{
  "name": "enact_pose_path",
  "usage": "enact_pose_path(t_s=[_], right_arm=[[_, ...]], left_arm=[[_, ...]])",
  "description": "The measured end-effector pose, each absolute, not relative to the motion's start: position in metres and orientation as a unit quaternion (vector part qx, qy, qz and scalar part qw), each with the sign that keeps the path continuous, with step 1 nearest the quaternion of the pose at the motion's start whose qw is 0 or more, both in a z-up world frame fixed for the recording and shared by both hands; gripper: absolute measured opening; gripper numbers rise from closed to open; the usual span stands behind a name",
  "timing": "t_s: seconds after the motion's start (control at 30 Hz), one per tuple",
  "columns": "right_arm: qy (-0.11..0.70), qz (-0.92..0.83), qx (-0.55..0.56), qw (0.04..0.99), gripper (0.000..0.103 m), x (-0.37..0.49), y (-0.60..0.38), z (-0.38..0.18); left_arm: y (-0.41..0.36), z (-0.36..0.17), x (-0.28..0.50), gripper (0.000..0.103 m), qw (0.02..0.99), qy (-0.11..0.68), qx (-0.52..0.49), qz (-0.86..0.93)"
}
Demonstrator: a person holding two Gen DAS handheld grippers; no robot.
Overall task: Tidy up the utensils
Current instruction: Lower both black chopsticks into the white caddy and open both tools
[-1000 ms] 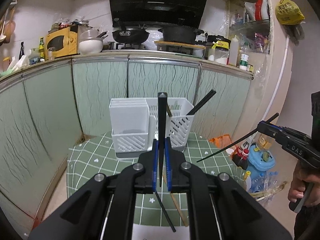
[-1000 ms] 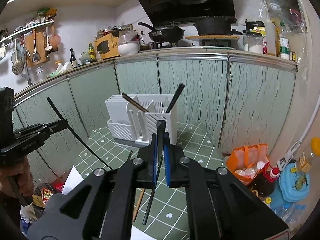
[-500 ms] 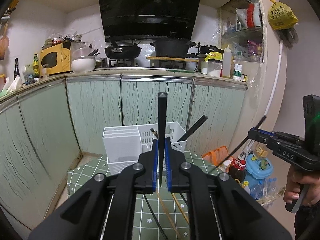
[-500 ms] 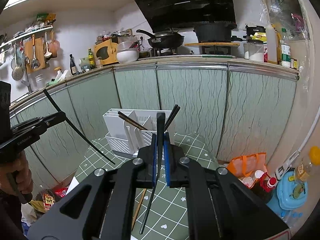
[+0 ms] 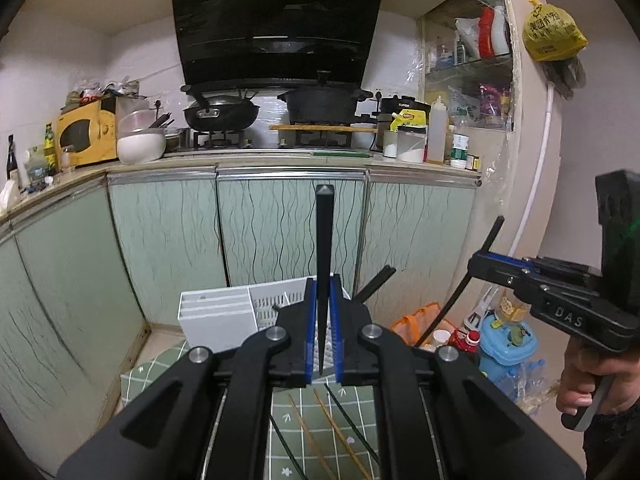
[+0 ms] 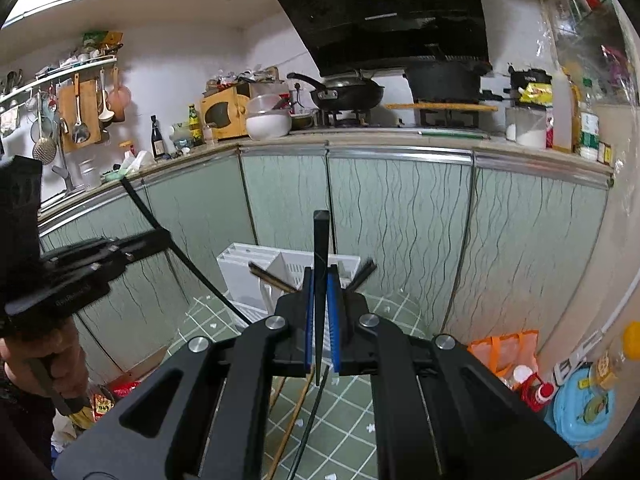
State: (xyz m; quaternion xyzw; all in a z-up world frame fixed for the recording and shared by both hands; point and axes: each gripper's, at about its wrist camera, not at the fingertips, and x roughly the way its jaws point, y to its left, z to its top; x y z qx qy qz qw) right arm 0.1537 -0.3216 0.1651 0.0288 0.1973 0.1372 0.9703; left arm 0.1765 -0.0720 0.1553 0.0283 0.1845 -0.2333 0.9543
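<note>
Clearly, each gripper, left (image 5: 322, 340) and right (image 6: 321, 320), was clenched on a black chopstick (image 5: 323, 264), and either could slip or miss the far white caddy (image 5: 224, 312) if tilted.

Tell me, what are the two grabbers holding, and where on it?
Each hand-held gripper, left and right, pinches one black chopstick: the left's and the right's are gripped partway along, thick end sticking up.

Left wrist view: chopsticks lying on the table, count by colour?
Black chopsticks: 2
Wooden chopsticks: 2
Total: 4
</note>
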Motion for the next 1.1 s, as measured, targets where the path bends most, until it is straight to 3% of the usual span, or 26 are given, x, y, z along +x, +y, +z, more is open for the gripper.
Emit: enact_pose_path(t_s=[0.57,1.1], right_arm=[[0.159,0.153,0.019,0.975,0.006,0.233,-0.322,0.212],[0.213,0.159,0.036,0.964,0.006,0.313,-0.324,0.155]], left_arm=[[-0.086,0.175,0.255,0.008,0.949,0.194,0.026,-0.245],[-0.099,0.122,0.315,0.008,0.936,0.231,0.027,-0.263]])
